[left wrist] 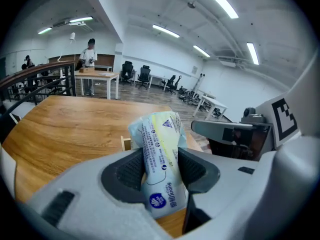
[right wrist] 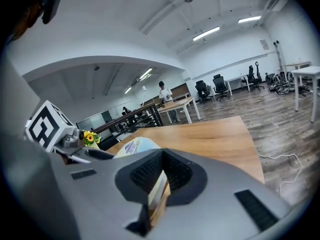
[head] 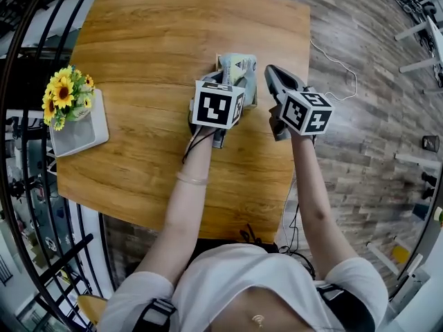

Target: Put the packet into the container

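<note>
A pale blue-green packet (head: 240, 66) stands upright between the pads of my left gripper (head: 223, 88), which is shut on it. In the left gripper view the packet (left wrist: 160, 154) fills the gap of that gripper (left wrist: 161, 171). Just behind it shows a corner of the small wooden container (left wrist: 125, 143). The head view has the packet over the container (head: 218, 61) at the table's middle right. My right gripper (head: 271, 75) sits close on the right. In its own view my right gripper (right wrist: 159, 176) is shut on a thin wooden wall of the container (right wrist: 159, 196), with the packet (right wrist: 131, 147) to the left.
A white planter (head: 76, 133) with sunflowers (head: 64, 92) stands at the left edge of the wooden table (head: 152, 47). The table's right edge is close by my right gripper, with a white cable (head: 332, 61) on the floor beyond it. A black railing runs along the left.
</note>
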The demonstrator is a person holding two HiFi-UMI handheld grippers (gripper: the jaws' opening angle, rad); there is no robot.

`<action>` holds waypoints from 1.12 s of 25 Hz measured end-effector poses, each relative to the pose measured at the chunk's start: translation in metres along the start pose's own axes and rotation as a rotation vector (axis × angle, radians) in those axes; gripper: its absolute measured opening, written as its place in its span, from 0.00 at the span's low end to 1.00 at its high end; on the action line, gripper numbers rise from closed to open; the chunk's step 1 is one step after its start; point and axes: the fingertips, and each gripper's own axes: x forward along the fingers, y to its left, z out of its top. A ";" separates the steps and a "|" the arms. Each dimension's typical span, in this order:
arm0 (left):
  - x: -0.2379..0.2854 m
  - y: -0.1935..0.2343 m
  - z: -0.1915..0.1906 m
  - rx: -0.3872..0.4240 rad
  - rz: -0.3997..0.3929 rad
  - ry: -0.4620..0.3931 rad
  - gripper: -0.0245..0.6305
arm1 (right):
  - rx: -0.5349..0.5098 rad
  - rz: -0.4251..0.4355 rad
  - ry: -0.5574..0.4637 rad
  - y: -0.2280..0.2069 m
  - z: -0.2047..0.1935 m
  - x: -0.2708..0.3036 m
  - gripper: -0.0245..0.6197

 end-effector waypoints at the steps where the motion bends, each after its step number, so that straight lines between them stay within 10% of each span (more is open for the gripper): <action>1: 0.002 0.000 -0.002 0.000 0.006 0.012 0.33 | 0.005 0.002 -0.002 -0.001 -0.001 0.002 0.06; 19: 0.051 0.016 -0.037 -0.028 0.074 0.219 0.33 | 0.080 0.009 0.005 -0.019 -0.031 0.010 0.06; 28: 0.070 0.014 -0.047 0.128 0.138 0.312 0.33 | 0.112 -0.002 0.006 -0.030 -0.040 0.009 0.06</action>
